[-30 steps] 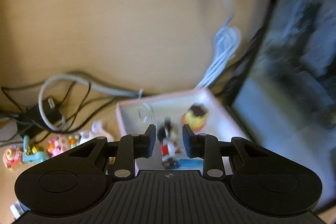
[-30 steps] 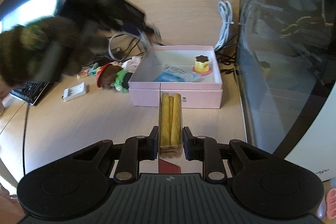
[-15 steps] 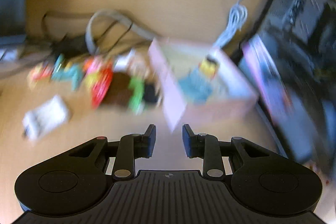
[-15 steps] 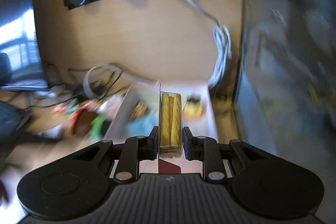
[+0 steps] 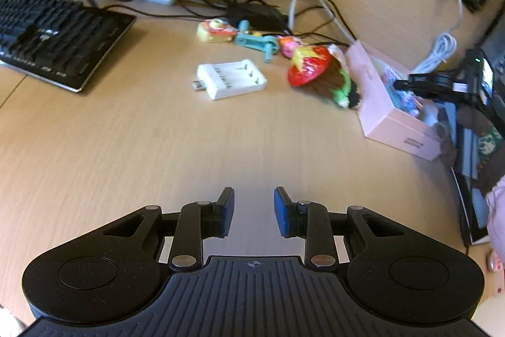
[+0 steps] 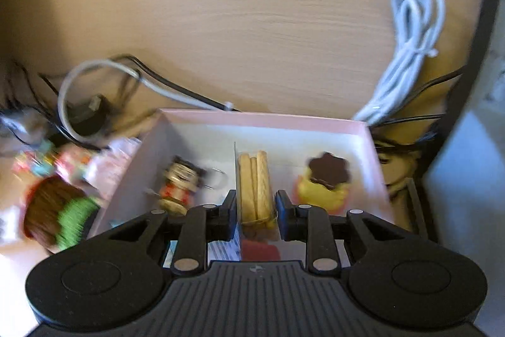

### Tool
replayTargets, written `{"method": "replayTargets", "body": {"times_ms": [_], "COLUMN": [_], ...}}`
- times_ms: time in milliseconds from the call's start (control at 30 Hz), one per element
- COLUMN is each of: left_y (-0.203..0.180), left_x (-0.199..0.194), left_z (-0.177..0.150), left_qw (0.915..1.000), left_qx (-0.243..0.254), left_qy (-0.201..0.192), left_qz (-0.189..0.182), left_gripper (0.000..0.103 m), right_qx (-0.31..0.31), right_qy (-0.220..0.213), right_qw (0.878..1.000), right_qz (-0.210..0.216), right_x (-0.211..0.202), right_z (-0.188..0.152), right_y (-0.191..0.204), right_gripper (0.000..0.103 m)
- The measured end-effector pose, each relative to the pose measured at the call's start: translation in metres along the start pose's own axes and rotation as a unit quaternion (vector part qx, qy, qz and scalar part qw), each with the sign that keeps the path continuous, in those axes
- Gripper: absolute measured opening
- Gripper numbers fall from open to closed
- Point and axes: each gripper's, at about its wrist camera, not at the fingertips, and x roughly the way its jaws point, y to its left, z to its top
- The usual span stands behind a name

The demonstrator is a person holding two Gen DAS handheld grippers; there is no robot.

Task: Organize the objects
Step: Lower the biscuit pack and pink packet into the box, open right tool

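Note:
A clear packet of biscuit sticks (image 6: 254,188) sits between the pads of my right gripper (image 6: 255,204), whose jaws are opening. It hangs over the middle of the open pink box (image 6: 262,117). Inside the box lie a small figurine keychain (image 6: 180,185) on the left and a yellow pudding toy (image 6: 325,182) on the right. My left gripper (image 5: 254,210) is open and empty over bare desk, well short of the box (image 5: 372,90). A strawberry plush (image 5: 307,67) leans against the box's left wall. A white battery charger (image 5: 230,78) lies left of the plush.
A black keyboard (image 5: 53,33) and a monitor base fill the far left. Small toys (image 5: 217,30) and tangled cables (image 5: 268,11) lie behind the charger. A coiled white cable (image 6: 410,52) hangs behind the box. A dark screen stands to its right.
The left gripper swung away from the box to open desk, and the figurine seen between its fingers is gone from them. The right gripper carried the packet forward over the box.

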Motion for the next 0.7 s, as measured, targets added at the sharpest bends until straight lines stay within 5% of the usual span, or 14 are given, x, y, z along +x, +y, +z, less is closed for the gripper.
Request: {"method": "replayTargets", "body": {"times_ms": [67, 167, 333, 400, 567, 700], "left_y": [-0.001, -0.007, -0.036, -0.052, -0.089, -0.104], "left_x": [0.001, 0.008, 0.029, 0.036, 0.060, 0.099], "left_z": [0.001, 0.003, 0.013, 0.025, 0.083, 0.139], "left_qw": [1.0000, 0.9998, 0.9981, 0.9947, 0.9802, 0.9815], "left_qx": [0.000, 0.010, 0.057, 0.097, 0.181, 0.172], "left_qy": [-0.002, 0.001, -0.001, -0.015, -0.068, -0.079], "left_qz": [-0.004, -0.015, -0.021, -0.028, -0.042, -0.027], "left_gripper": [0.030, 0.030, 0.030, 0.030, 0.030, 0.030], "right_qx": [0.022, 0.062, 0.048, 0.023, -0.010, -0.035], "right_qy": [-0.003, -0.032, -0.069, -0.080, -0.069, -0.049], "right_qw": [1.000, 0.997, 0.996, 0.996, 0.998, 0.998], "right_qz": [0.005, 0.010, -0.017, -0.022, 0.007, 0.026], "right_x": [-0.005, -0.034, -0.096, -0.120, -0.153, -0.169], "right_z": [0.005, 0.003, -0.015, -0.028, -0.064, -0.091], "right_y": [-0.010, -0.028, -0.022, -0.012, 0.016, 0.036], "right_gripper": [0.031, 0.053, 0.056, 0.067, 0.071, 0.073]}}
